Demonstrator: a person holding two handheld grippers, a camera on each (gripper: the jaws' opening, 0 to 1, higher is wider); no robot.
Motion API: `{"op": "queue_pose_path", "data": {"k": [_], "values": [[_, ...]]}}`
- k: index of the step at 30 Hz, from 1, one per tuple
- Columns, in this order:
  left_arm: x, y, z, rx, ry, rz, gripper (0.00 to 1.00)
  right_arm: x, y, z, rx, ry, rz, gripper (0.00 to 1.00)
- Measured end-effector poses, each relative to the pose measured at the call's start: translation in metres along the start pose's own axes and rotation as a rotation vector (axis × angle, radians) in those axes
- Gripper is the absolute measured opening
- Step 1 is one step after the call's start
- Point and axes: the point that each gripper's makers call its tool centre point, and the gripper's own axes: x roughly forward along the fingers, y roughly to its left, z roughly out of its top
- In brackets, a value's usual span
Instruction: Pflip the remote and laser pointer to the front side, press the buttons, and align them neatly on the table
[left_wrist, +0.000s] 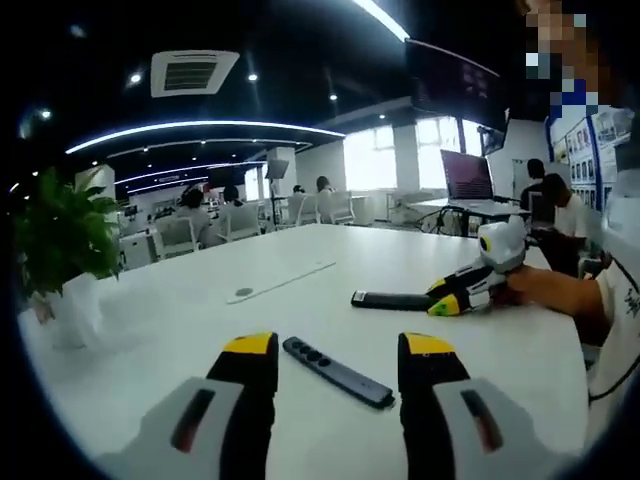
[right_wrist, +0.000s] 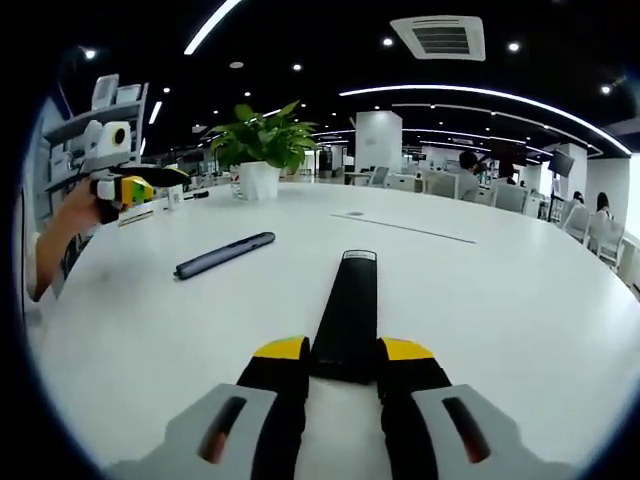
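On the white worktop (left_wrist: 300, 400), left gripper view: pointer (left_wrist: 337, 371), slim, dark, buttons up, lying flat between the left gripper (left_wrist: 340, 360) jaws, touching neither. Jaws released, spread wide, yellow-tipped.
Further right on the same worktop: remote (left_wrist: 390, 299), long, black, flat, its right end clamped by the right gripper (left_wrist: 452, 297), a hand (left_wrist: 520, 285) behind it.
Far left: plant (left_wrist: 62, 235) in a white pot. Mid-worktop: a grey cover strip (left_wrist: 280, 283) with a round cap beside it.

Right gripper view: remote (right_wrist: 347, 312) running away from the camera, its near end grasped between the right gripper (right_wrist: 345, 362) jaws, clenched on it; whether it rests on the worktop (right_wrist: 500, 300) cannot be told. Pointer (right_wrist: 224, 254) lies well to the left, apart from the remote. Left gripper (right_wrist: 125, 188) at the far left edge, held above the worktop. Plant (right_wrist: 262, 135) stands at the far side.
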Motion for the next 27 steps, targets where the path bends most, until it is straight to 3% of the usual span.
{"op": "queue_pose_path", "data": {"k": [8, 12, 13, 15, 19, 22, 26, 27], "values": [[0.002, 0.005, 0.029, 0.085, -0.006, 0.001, 0.49, -0.001, 0.000, 0.000, 0.000, 0.001, 0.000, 0.30], [0.012, 0.002, 0.024, 0.105, 0.019, -0.009, 0.49, -0.001, 0.001, 0.000, 0.003, 0.002, 0.000, 0.30], [0.014, 0.007, 0.020, 0.146, 0.040, 0.021, 0.49, -0.001, 0.001, 0.000, 0.004, 0.002, 0.001, 0.30], [0.021, 0.007, 0.010, 0.182, 0.084, 0.023, 0.49, -0.001, 0.002, 0.000, 0.003, 0.003, 0.005, 0.30], [0.032, 0.003, 0.014, 0.117, 0.044, -0.032, 0.49, -0.001, 0.003, 0.000, 0.001, 0.005, 0.009, 0.30], [0.040, 0.015, 0.033, 0.122, 0.003, -0.005, 0.48, -0.002, 0.004, 0.001, -0.016, 0.006, 0.005, 0.30], [0.051, 0.001, 0.043, 0.142, 0.017, -0.117, 0.47, -0.002, 0.004, 0.000, -0.011, 0.006, 0.008, 0.30], [0.054, -0.003, 0.042, 0.196, 0.053, -0.141, 0.47, -0.002, 0.004, 0.000, -0.010, 0.006, 0.008, 0.30]]}}
